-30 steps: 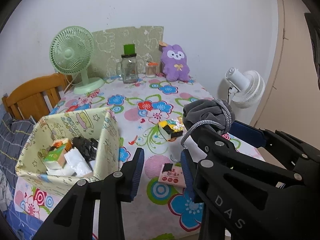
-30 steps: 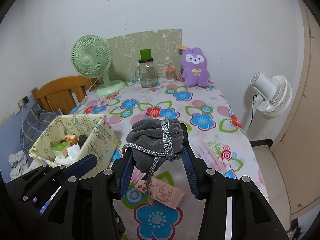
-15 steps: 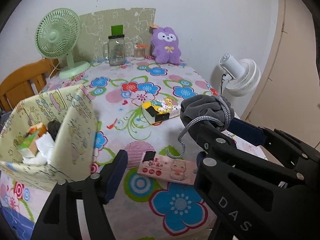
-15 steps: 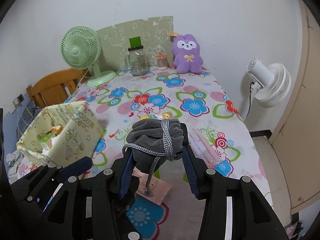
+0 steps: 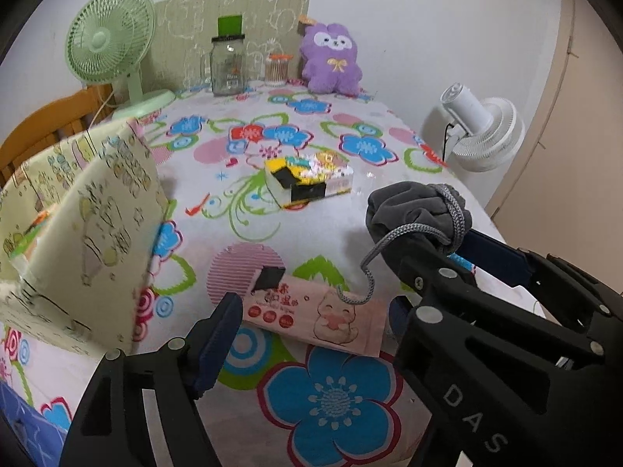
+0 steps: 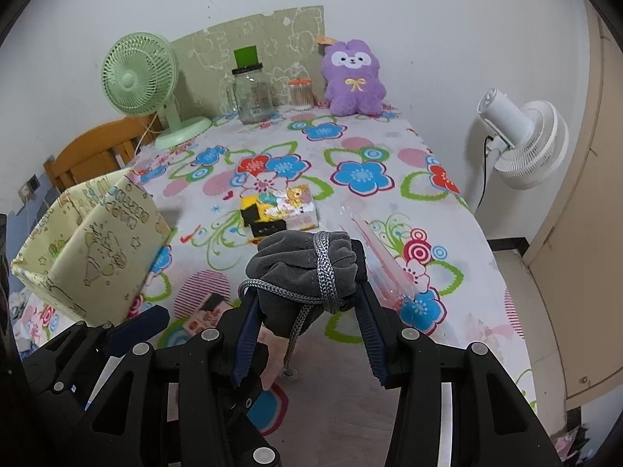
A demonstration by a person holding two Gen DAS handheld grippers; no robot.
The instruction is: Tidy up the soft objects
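My right gripper is shut on a grey drawstring pouch, held above the near part of the table; the pouch also shows at the right of the left wrist view. My left gripper is open and empty, its fingers either side of a pink tissue pack lying flat on the floral tablecloth. A yellow and black tissue pack lies further back. A yellow fabric box holding several items stands at the left. A purple plush rabbit sits at the far edge.
A green desk fan, a glass jar and a small cotton-swab jar stand at the back by the wall. A white floor fan stands off the table's right side. A wooden chair is at the left.
Both grippers have moved forward and lower over the table. The left gripper's fingers now flank the pink tissue pack. The box has slid towards the left edge of both views.
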